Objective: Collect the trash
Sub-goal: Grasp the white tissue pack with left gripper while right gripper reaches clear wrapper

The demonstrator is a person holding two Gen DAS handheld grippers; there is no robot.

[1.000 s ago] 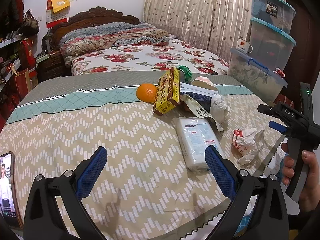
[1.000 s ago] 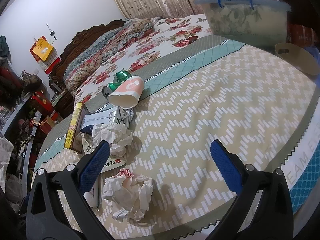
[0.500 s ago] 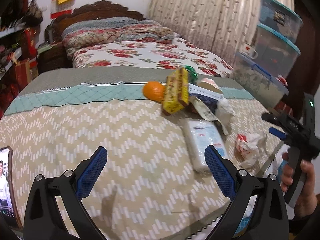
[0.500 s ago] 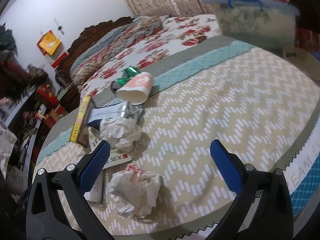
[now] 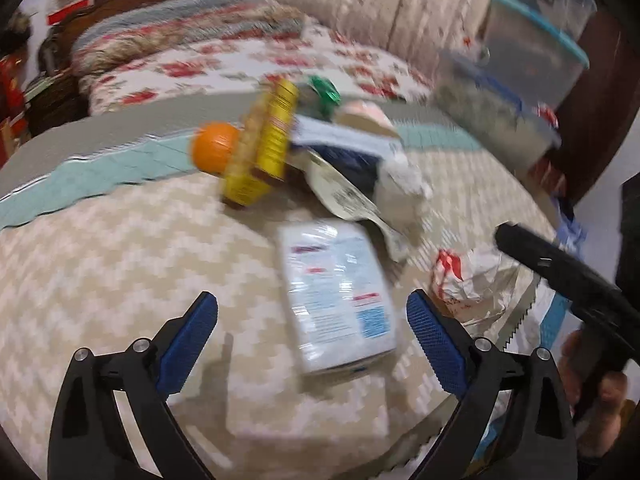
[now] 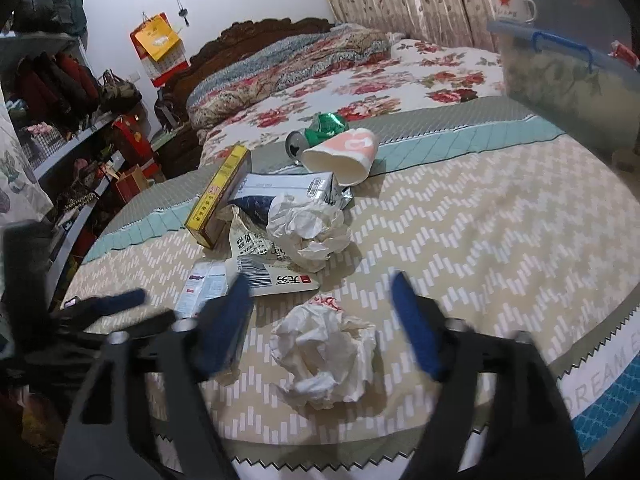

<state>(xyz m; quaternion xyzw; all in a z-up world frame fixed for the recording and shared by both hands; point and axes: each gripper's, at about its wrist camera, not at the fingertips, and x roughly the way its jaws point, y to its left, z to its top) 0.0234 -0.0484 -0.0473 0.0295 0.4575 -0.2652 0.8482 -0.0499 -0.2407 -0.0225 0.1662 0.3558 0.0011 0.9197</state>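
Trash lies piled on the bedspread. Nearest the bed's edge is a crumpled white wrapper with red print. My right gripper is closing around it, and the blue pads stand apart from the wrapper on either side. Beyond it lie a crumpled paper ball, a paper cup, a green can, a yellow box and a blue-white carton. My left gripper is open, with a tissue pack just ahead between its fingers. An orange sits behind the yellow box.
Stacked clear storage boxes stand at the bed's far right, one carrying a star mug. Shelves of bags line the left wall. The zigzag bed edge runs just below my right gripper. A hand holds the right gripper's handle.
My left gripper moved closer to the pile, so the tissue pack now sits between its fingers. My right gripper rolled and its jaws narrowed, with the crumpled wrapper now centred between them.
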